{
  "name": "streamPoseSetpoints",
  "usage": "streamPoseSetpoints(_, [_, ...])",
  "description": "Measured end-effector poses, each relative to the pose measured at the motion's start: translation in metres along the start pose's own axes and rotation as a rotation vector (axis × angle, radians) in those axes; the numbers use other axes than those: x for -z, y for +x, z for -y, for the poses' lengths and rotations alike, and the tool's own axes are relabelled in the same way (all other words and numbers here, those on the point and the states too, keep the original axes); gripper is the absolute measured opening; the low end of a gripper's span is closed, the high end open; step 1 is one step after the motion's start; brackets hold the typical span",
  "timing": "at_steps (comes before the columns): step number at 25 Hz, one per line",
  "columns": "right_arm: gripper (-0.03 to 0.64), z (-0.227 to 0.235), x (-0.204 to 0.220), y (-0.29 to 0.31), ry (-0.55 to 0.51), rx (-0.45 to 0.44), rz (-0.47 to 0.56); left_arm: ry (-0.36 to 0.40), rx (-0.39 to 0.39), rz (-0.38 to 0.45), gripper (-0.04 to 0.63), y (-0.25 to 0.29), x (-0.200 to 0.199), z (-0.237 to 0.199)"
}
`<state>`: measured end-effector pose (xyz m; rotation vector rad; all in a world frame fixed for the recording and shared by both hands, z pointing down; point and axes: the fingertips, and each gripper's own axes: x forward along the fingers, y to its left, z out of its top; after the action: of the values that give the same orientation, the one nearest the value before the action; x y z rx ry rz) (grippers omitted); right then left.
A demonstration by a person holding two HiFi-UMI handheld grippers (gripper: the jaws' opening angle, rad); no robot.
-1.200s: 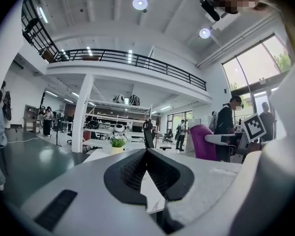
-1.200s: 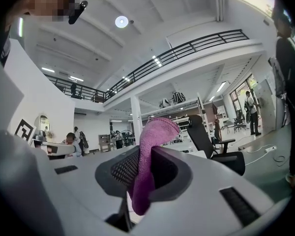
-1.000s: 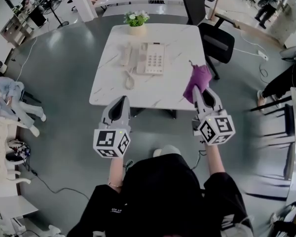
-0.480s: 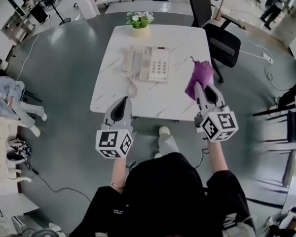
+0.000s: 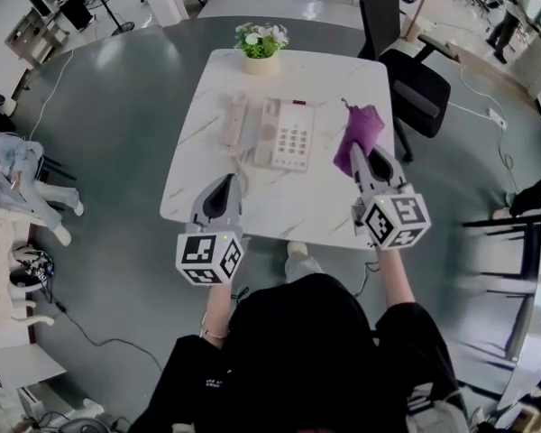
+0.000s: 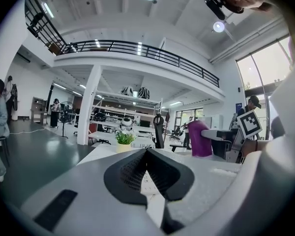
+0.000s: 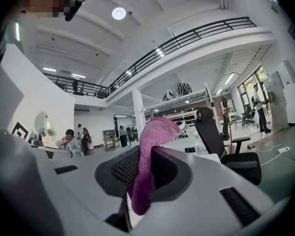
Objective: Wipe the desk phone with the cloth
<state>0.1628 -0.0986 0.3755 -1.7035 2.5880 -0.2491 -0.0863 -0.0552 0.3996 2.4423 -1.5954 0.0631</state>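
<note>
Purple cloth [image 5: 358, 136] pinched in right gripper [image 5: 362, 158] fingers, over tabletop [image 5: 279, 207], at 3 o'clock of white phone [image 5: 284, 133], handset [image 5: 233, 120] at its 9 o'clock, plant [image 5: 260, 41] at 12, left gripper [image 5: 224, 183] at 7 o'clock, fingers together, empty.

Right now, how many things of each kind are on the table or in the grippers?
phone: 1
plant: 1
cloth: 1, held in the right gripper
Total: 3
</note>
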Motion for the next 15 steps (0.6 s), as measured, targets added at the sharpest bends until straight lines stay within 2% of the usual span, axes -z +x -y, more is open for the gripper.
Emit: streamPoseSetpoints(15, [0.037,0.044,0.006,0.082,-0.028,-0.031,-0.056,-0.049,-0.024,-0.056,-0.003,0.081,0.016,-0.014])
